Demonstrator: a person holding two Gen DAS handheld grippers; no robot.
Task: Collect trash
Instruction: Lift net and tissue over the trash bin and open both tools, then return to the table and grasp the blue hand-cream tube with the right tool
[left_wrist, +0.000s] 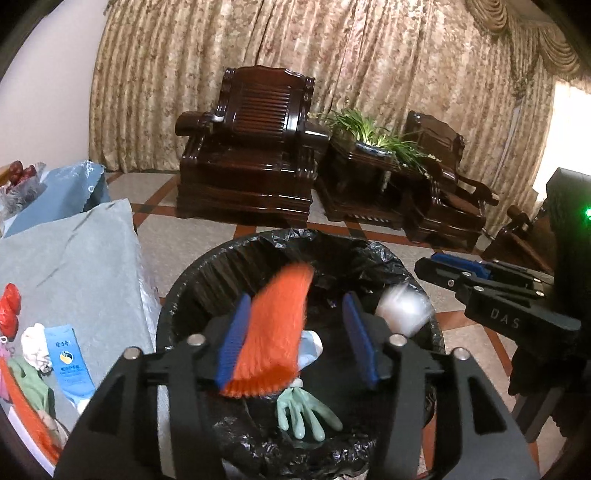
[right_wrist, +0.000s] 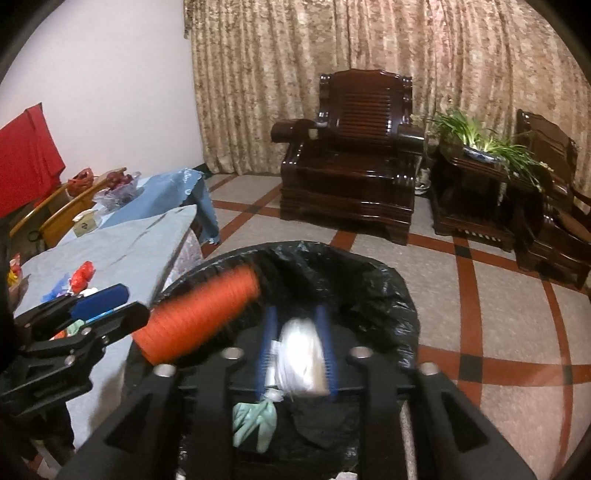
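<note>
Held above a round bin lined with a black plastic bag (left_wrist: 177, 295) (right_wrist: 369, 266): the left gripper (left_wrist: 295, 299) (right_wrist: 107, 306), blue pads spread well apart. Caught between those pads, blurred and leaning against the left one only, an orange ribbed sheet (left_wrist: 273, 332) (right_wrist: 199, 317) hanging over the bin's mouth, clear of the other pad.

Poised just beside it, over the same opening – the right gripper (right_wrist: 296, 310) (left_wrist: 436, 264), pads parted about halfway. Framed between them in the right wrist view, a clear crumpled plastic wad (right_wrist: 299, 354) (left_wrist: 402, 306), smeared by blur; seen from the left wrist view, apart from the fingers and just inside the bin's far rim.

Already lying at the bottom of the liner: a pale green rubber glove (left_wrist: 303, 413) (right_wrist: 255, 417), fingers splayed.

Left of the bin, touching or nearly touching it, stood a counter (left_wrist: 74, 258) (right_wrist: 122, 251) draped in grey-blue cloth, strewn with a red crumpled wrapper (left_wrist: 9, 310) (right_wrist: 83, 278) and a blue paper packet (left_wrist: 70, 362).
</note>
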